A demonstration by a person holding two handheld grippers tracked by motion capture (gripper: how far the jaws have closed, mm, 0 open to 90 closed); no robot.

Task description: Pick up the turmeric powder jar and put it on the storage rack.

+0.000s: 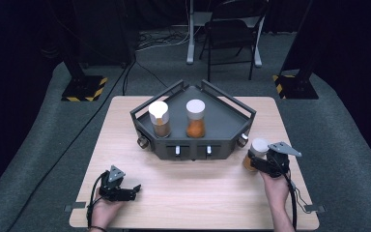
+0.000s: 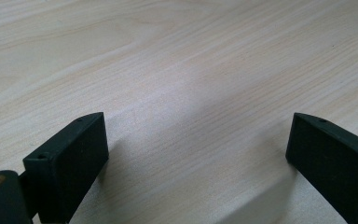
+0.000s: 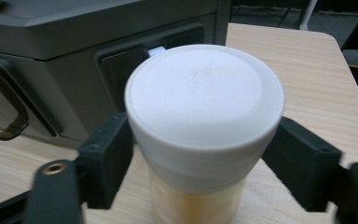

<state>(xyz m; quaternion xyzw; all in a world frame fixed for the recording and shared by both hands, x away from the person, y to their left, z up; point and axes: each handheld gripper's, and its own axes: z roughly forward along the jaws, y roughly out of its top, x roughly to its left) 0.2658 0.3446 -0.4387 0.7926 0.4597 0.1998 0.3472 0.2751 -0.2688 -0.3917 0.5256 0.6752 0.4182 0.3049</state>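
A dark grey five-sided rack (image 1: 224,123) stands at the back middle of the wooden table (image 1: 193,188). Two white-capped spice jars stand in it: one with brown contents (image 1: 160,119) and one with orange contents (image 1: 195,119). A third white-capped jar (image 1: 257,151) with yellowish-orange contents sits just right of the rack's front corner. My right gripper (image 1: 261,162) is shut on this jar (image 3: 204,107), one jaw on each side just below the cap. My left gripper (image 1: 134,190) rests open at the table's front left, with only bare wood (image 2: 196,93) between its jaws.
The rack's front wall (image 3: 51,42) has two small drawer-like slots and a brass knob (image 1: 142,141) at each corner. Beyond the table stand a folding chair (image 1: 232,29) and two stand bases with yellow-black stripes (image 1: 84,89).
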